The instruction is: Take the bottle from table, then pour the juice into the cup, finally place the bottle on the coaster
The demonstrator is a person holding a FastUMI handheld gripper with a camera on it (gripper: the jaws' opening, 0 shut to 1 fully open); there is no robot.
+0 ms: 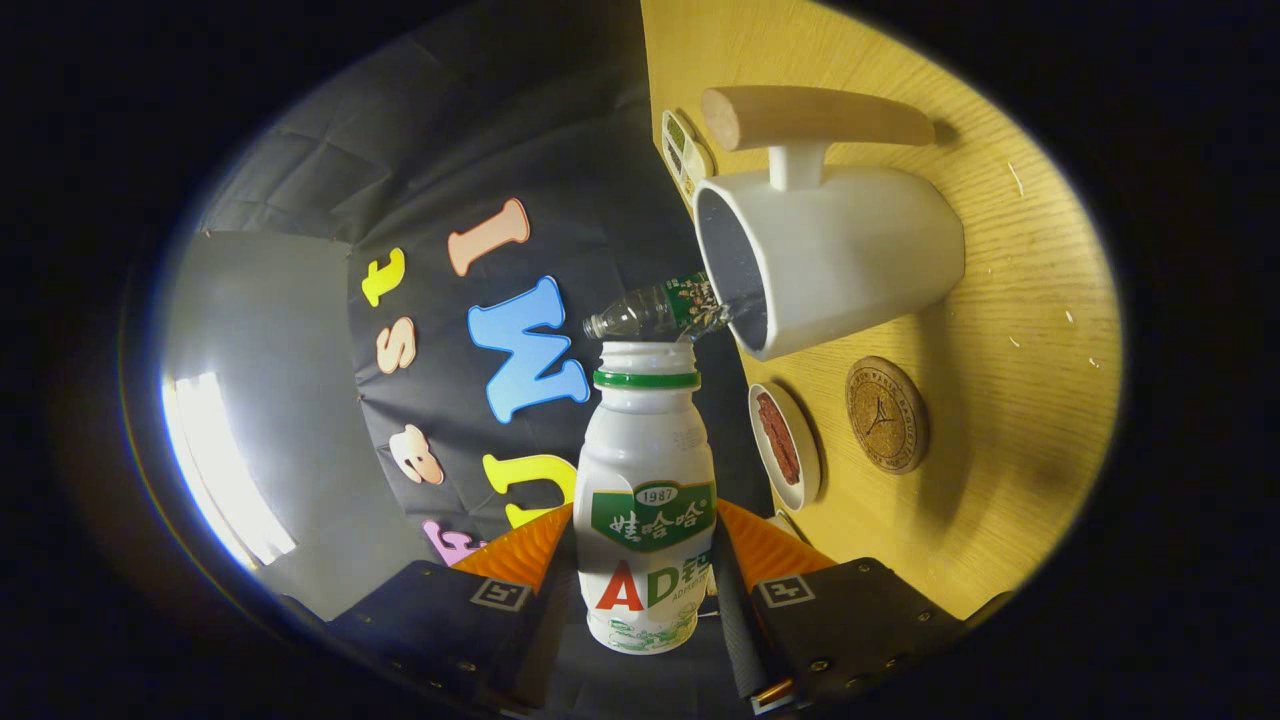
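The hand-held gripper is clamping the white yogurt-drink bottle between its two fingers, one finger pressing on each side of the bottle's lower body at the bottom centre of the frame. The bottle's long axis is running straight up the frame from the fingers, and its open mouth with the green neck ring is pointing toward the upper centre.

The whole view is rolled over: the wooden tabletop is standing as a wall along the right side of the frame, so I judge the bottle is being tipped sideways for the pour. The white cup, with its wooden handle at the upper right, is lying just beyond the bottle's mouth and a little to the right of it, with its dark opening facing left. The mouth is sitting below and left of the cup's rim, close but not over the opening. Whether any juice is leaving I cannot tell.

The round cork coaster is lying on the tabletop right of centre, just below the cup and well to the right of the bottle's neck. A small white dish with something red in it is sitting between coaster and bottle. A clear plastic bottle is showing beyond the mouth, beside the cup's rim.
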